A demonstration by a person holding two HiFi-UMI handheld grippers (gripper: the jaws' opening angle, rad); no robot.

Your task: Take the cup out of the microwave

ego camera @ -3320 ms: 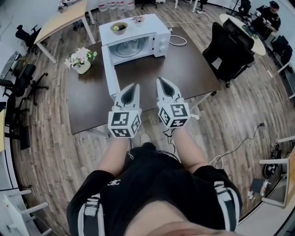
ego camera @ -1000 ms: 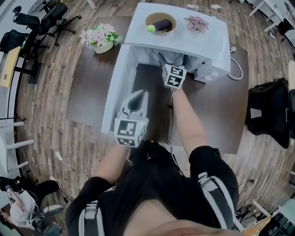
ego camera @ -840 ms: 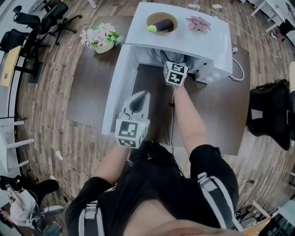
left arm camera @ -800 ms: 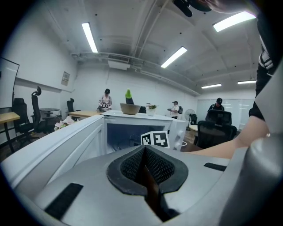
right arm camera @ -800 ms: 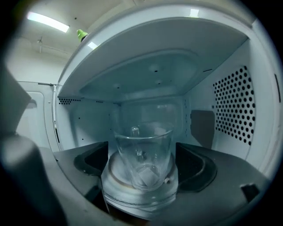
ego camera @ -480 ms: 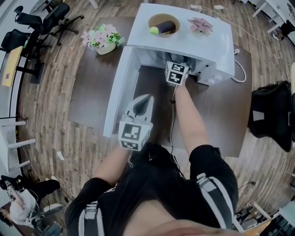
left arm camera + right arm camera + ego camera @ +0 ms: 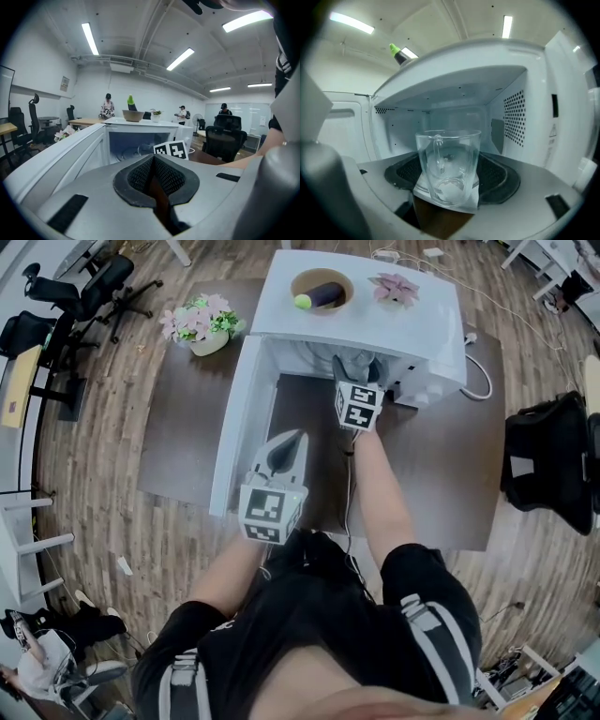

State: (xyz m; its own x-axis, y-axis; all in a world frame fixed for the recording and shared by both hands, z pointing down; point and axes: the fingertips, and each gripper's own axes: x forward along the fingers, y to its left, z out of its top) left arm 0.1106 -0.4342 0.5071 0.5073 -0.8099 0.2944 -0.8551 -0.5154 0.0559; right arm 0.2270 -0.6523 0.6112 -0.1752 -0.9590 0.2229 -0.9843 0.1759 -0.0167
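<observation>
Door (image 7: 242,418) is open and the grasp is made. Right gripper (image 7: 350,364) is clamped on the glass cup (image 7: 449,164), which sits centre frame in the right gripper view at the mouth of the microwave (image 7: 375,320) cavity. Left gripper (image 7: 298,437) is clenched on nothing, lower centre of the head view beside the door. Remaining, as I judge it: pull the cup clear and set it on the table (image 7: 187,427).

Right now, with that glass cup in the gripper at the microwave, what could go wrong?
The cup is smooth clear glass, pinched only at its sides by the right gripper; it might slip and break. Pulling out, it could also knock the frame of the microwave or the open door beside it.
</observation>
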